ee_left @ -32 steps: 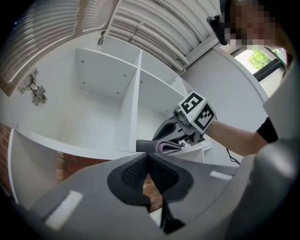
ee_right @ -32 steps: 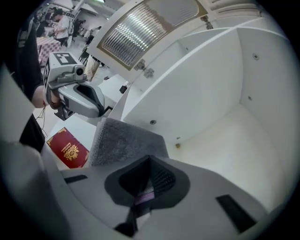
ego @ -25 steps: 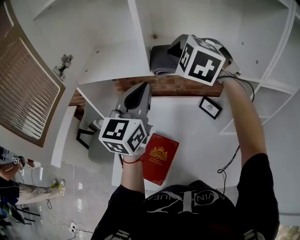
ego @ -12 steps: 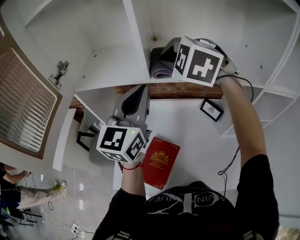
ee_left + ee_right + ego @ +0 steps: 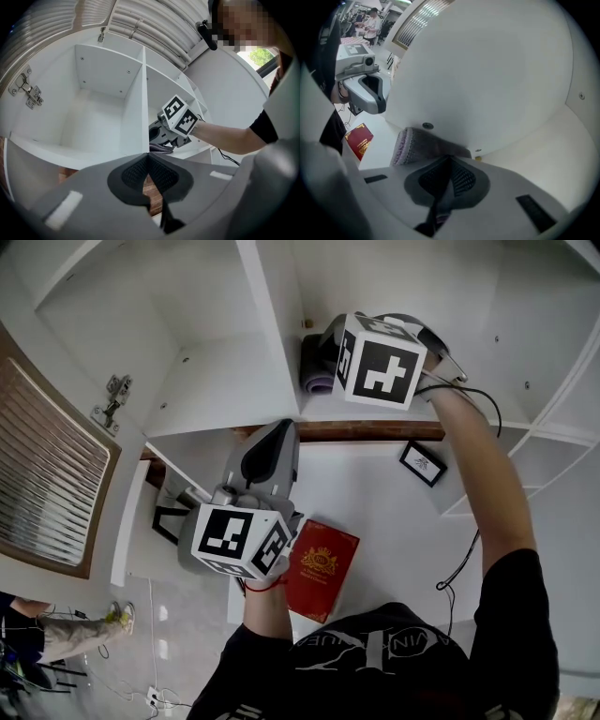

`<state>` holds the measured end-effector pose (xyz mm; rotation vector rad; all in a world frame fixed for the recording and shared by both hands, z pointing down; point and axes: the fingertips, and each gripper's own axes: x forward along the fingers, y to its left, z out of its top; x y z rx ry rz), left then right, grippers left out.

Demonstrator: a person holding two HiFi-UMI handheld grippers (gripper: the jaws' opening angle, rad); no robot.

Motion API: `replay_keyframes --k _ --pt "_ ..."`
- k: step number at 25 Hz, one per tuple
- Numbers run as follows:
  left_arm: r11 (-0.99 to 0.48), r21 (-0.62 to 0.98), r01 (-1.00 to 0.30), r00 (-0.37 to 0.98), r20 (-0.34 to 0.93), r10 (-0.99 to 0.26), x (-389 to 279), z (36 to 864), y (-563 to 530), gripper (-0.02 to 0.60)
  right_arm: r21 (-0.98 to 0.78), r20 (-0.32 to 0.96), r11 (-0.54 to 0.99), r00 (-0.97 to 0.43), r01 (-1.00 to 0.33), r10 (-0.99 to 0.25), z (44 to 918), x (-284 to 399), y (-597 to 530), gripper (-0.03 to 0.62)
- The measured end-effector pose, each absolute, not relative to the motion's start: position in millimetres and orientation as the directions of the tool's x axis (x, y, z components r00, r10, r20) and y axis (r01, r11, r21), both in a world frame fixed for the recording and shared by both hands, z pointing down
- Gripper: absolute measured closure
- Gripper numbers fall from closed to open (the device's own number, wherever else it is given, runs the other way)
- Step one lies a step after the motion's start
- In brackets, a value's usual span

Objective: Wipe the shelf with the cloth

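Observation:
A grey cloth (image 5: pixel 316 381) with a purple edge lies pressed on the white shelf board (image 5: pixel 497 371), close against the upright divider (image 5: pixel 270 315). My right gripper (image 5: pixel 328 354) reaches down into that compartment and is shut on the cloth (image 5: pixel 417 143), a fold of which shows between its jaws. The right gripper (image 5: pixel 447 160) points at the corner where the divider meets the shelf floor (image 5: pixel 562 150). My left gripper (image 5: pixel 279 432) hangs below the shelf's front edge, shut and holding nothing. In the left gripper view the left gripper (image 5: pixel 148 155) faces the right gripper's marker cube (image 5: pixel 179 116) and the cloth (image 5: pixel 159 148).
On the white surface below lie a red book (image 5: pixel 321 568) and a small black picture frame (image 5: pixel 420 463). A black cable (image 5: pixel 464 559) hangs by the right arm. The neighbouring left compartment (image 5: pixel 93 117) holds nothing. A slatted door (image 5: pixel 52 474) with hinges (image 5: pixel 111 399) stands open at left.
The right gripper has slid a little to the left with the cloth, closer to the divider. The left gripper has stayed where it was.

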<state>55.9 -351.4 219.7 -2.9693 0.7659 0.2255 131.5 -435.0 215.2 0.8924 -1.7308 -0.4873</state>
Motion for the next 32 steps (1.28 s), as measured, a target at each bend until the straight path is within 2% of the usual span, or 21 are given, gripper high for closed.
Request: replay_keyframes --k 12,20,26,32 --pt "-0.877 0.007 -0.481 0.869 -0.124 -0.478 58.7 217.2 -355.4 0.572 0.688 0.637 0.631 -0.118 -0.359 -0.761 215.7 144.6 -459.0 0.582" --pt "-0.886 0.020 -0.464 0.881 -0.099 -0.463 63.1 219.6 -356.6 0.572 0.669 0.622 0.586 -0.087 -0.457 -0.778 214.2 171.4 -471.7 0.582" --pt "-0.888 0.022 -0.460 0.882 -0.103 -0.460 63.8 217.2 -355.1 0.572 0.671 0.611 0.529 -0.017 -0.519 -0.791 213.7 205.5 -472.6 0.583" --pt "-0.900 0.028 -0.435 0.894 -0.109 -0.435 68.8 215.4 -348.1 0.572 0.669 0.600 0.421 0.112 -0.612 -0.792 213.8 258.9 -456.4 0.583"
